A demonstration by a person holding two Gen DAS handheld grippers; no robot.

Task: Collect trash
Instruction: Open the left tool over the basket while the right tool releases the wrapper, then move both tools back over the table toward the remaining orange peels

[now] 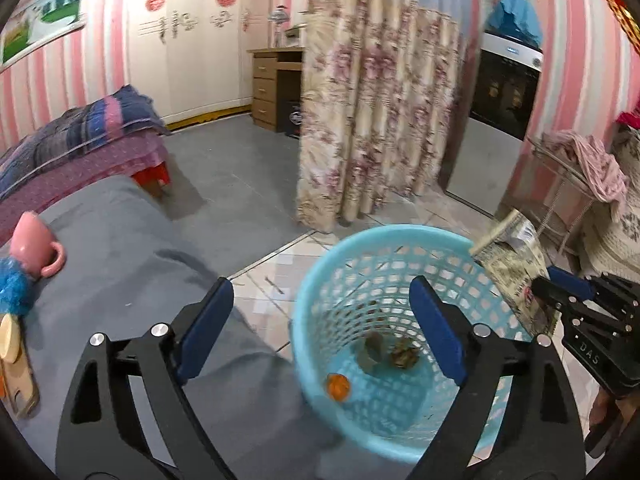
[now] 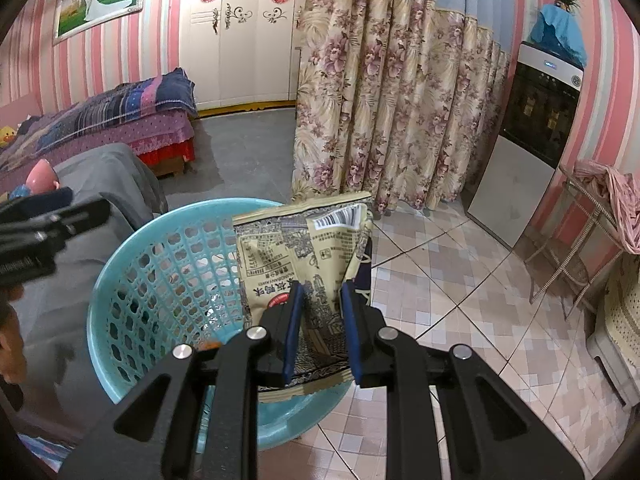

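Basket: the blue mesh basket stands on the tiled floor, right beside my grey-covered table; light plastic, likely easy to tip.
Packet: the snack packet hangs over the basket's rim, pinched low by my right jaws; I judge it thin, crinkly, slippery, nearly weightless, so a firm pinch on the flat body suits it better than on the sealed edge.
Left jaws: my left jaws are spread wide above the basket, nothing between them.
Scraps: an orange peel piece and two brown crumpled bits lie on the basket's bottom.
Other: a pink cup lies tipped on the table.
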